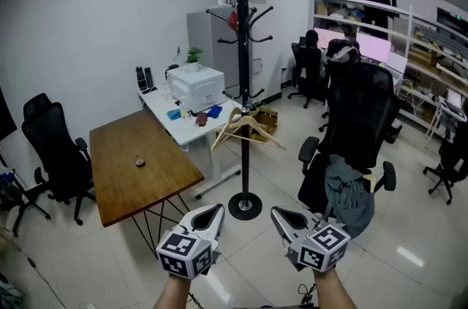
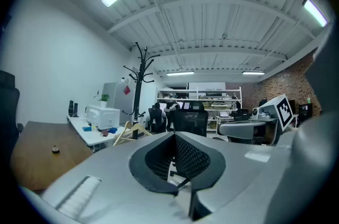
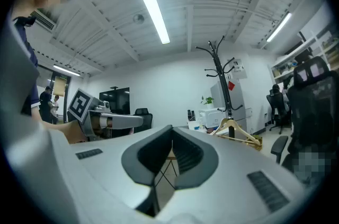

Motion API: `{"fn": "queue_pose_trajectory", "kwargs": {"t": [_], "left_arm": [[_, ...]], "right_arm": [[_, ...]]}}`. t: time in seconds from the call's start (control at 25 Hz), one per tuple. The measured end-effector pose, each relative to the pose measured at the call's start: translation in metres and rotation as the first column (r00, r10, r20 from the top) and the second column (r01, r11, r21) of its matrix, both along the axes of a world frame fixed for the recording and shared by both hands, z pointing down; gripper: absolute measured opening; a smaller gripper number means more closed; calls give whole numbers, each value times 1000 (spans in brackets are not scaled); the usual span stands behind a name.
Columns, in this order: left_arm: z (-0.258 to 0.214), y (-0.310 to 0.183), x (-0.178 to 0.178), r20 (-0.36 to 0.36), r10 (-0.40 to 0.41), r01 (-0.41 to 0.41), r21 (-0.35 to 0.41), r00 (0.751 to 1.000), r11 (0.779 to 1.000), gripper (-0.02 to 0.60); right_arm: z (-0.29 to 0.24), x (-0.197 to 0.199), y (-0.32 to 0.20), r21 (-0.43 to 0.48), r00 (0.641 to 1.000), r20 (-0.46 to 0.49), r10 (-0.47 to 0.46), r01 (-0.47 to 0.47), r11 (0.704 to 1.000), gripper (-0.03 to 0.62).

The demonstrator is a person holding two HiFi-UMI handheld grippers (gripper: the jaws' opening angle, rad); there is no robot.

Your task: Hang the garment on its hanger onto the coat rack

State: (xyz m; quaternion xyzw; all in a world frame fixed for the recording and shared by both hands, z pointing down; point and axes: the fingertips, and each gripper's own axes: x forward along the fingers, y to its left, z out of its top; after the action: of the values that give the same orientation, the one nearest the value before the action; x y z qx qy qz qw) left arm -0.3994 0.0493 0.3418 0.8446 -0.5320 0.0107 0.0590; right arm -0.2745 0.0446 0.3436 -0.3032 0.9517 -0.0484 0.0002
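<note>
Left of the rack [image 1: 242, 81] stands the wooden counter [image 1: 124, 154]. Your left tool [image 1: 214, 212] hovers on your side of the rack's base and slightly to its left, jaws closed on nothing. Wooden hangers [image 1: 247, 126] hang low on the rack's pole. Your right tool [image 1: 282, 216], just right of the base, is closed and empty too. The grey garment [image 1: 349, 192] lies draped on the black chair [image 1: 365, 110] to the rack's right, apart from both tools.
</note>
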Motion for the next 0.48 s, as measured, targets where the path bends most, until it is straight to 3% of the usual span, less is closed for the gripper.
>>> {"fn": "queue_pose_trajectory", "kwargs": {"t": [0.24,0.48], "left_arm": [[-8,-13,24,9,58,-58,26,998,998,2],[-2,-32,105,1,187,-187,12,982,982,2]], "right_arm": [[-3,27,-1,-1,998,16,66,-66,998,8],[0,104,-8,-12,983,6,182,-182,983,0]]}}
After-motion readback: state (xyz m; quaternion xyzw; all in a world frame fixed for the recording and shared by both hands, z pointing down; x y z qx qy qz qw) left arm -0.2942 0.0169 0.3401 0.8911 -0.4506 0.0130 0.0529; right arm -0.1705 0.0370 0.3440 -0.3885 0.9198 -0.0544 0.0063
